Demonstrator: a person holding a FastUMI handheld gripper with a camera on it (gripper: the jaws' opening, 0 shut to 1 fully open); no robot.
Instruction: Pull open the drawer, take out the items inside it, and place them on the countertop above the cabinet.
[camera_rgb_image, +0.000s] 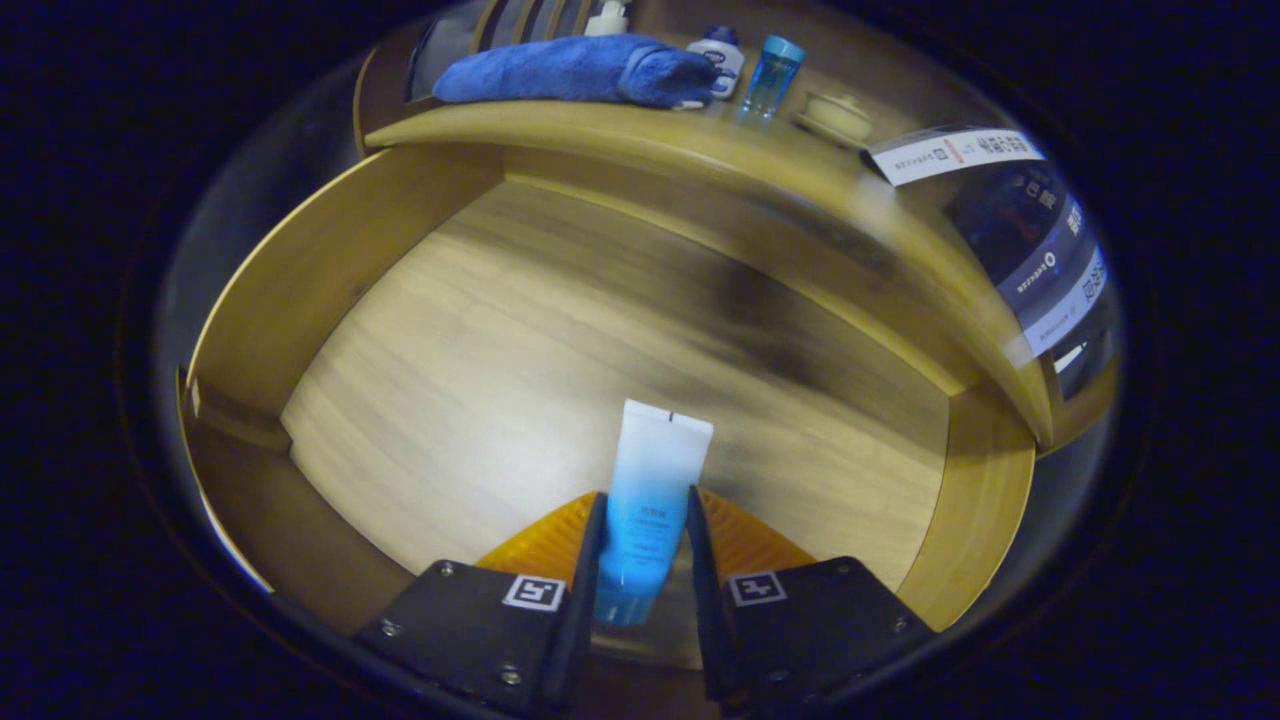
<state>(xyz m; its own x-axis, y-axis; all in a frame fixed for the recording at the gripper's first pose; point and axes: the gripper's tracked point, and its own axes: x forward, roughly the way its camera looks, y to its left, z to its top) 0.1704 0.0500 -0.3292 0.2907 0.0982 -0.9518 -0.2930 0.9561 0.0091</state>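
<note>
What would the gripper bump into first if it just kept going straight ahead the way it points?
Probably the drawer floor. The gripper is shut on the blue-and-white tube, whose end would likely touch first, though depth is hard to judge.

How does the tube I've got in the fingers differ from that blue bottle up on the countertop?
The tube is flat-ended, fading from white to blue; the blue bottle is blue all over and looks see-through. The tube sits clamped in the gripper over the open drawer; the bottle stands upright on the countertop beside the rolled towel. Both are small blue toiletry containers.
</note>
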